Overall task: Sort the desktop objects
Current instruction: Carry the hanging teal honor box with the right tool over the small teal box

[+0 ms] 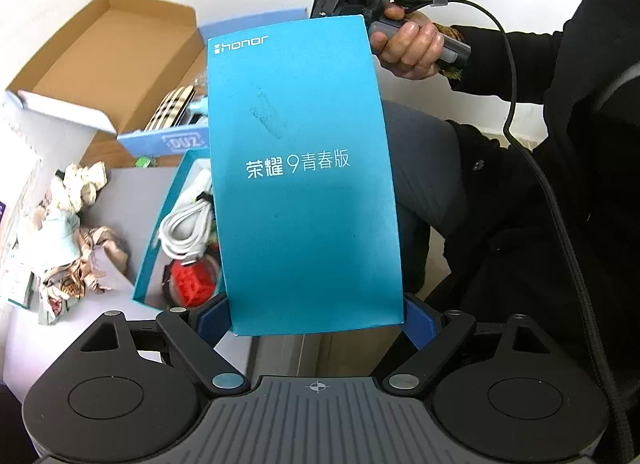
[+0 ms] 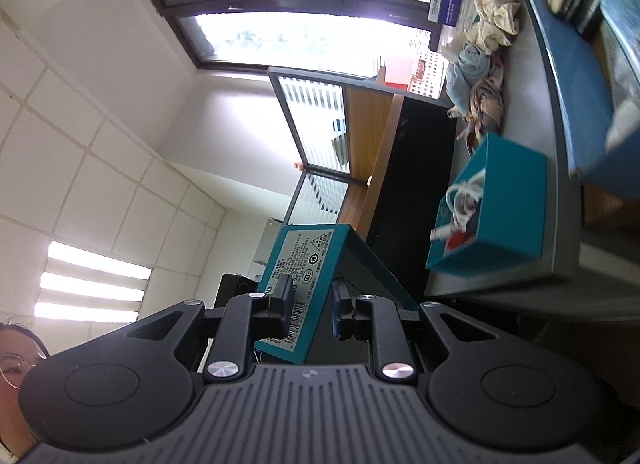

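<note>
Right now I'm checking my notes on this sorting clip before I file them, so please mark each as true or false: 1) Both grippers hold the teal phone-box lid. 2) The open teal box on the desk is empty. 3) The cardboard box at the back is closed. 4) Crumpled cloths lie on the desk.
1) True. The left gripper and right gripper both clamp the teal lid.
2) False. The open teal box holds a white cable and something red.
3) False. The cardboard box stands open, flap up.
4) True. Crumpled cloths lie on the grey desk, left of the teal box.
</note>
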`<act>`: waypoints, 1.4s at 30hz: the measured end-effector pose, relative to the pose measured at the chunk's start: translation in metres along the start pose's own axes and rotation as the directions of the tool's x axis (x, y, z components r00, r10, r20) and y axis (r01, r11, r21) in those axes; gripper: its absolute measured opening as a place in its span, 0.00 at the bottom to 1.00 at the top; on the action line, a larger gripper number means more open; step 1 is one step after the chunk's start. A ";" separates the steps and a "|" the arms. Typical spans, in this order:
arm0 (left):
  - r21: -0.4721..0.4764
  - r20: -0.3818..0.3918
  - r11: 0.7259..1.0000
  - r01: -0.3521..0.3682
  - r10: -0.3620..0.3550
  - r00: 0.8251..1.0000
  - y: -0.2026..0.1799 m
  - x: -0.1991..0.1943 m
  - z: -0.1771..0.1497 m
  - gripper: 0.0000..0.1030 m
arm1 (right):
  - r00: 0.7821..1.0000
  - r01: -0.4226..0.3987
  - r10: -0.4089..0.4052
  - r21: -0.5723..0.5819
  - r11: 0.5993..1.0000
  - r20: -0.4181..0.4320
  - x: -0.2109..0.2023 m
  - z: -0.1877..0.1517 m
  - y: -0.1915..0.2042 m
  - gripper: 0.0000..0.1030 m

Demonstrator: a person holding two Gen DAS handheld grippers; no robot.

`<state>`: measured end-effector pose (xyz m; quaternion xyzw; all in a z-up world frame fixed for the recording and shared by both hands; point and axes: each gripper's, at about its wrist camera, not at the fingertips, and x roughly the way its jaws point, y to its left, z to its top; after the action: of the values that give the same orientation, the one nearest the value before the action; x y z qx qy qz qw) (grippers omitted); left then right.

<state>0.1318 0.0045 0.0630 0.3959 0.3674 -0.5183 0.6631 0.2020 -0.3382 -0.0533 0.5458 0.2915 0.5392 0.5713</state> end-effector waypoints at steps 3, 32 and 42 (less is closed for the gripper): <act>0.003 -0.021 1.000 0.004 -0.004 1.000 0.018 0.001 0.003 0.86 | 1.000 0.008 -0.008 -0.004 1.000 -0.010 0.008 0.015 -0.006 0.23; 0.065 -0.223 0.989 0.131 -0.114 0.968 0.114 0.016 0.031 0.86 | 0.999 0.002 -0.004 0.029 1.000 0.054 0.022 0.079 -0.063 0.26; 0.113 -0.278 0.980 0.165 -0.128 0.952 0.114 0.019 0.037 0.86 | 0.995 0.098 -0.097 -0.034 0.995 0.032 0.022 0.070 -0.044 0.27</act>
<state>0.2498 -0.0192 0.0777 0.4783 0.4466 -0.5313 0.5380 0.2855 -0.3318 -0.0724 0.5288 0.2995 0.5075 0.6109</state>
